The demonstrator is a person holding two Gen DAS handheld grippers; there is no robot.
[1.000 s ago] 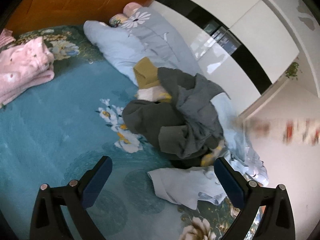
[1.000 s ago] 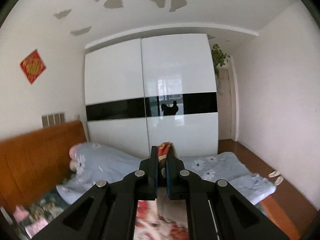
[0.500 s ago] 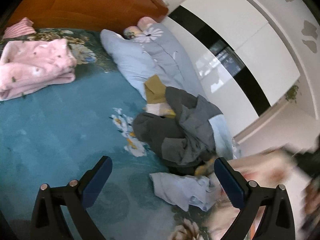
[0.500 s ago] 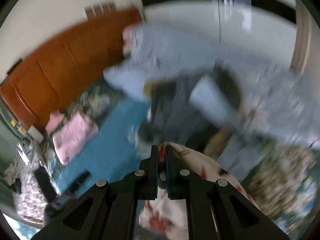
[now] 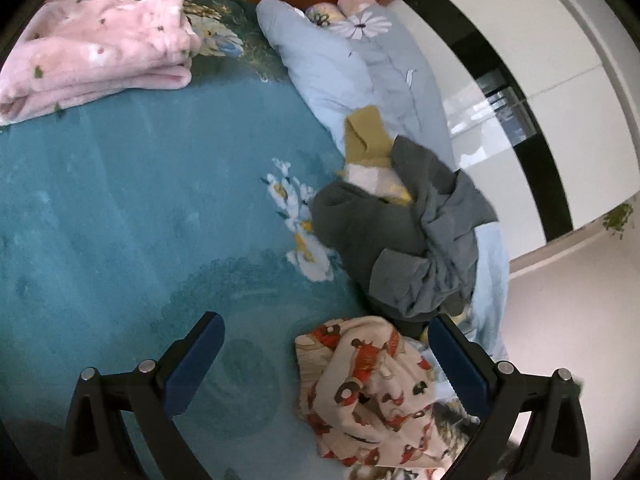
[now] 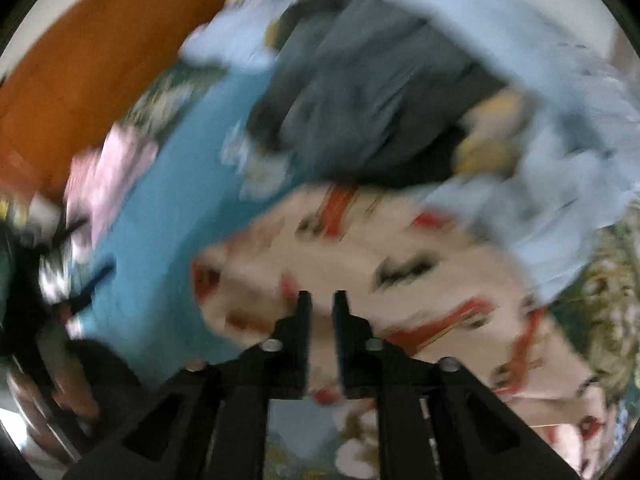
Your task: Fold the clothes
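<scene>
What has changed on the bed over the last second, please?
The right claw swung down from facing the wardrobe, bringing the cartoon-print garment onto the teal bedspread between the left claw's open fingers. The grey clothes pile and folded pink blanket stayed.

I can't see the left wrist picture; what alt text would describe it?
The left claw, open, hovers over a teal bedspread beside a crumpled cream garment with red prints. Behind lie a heap of grey clothes and a folded pink blanket.
</scene>
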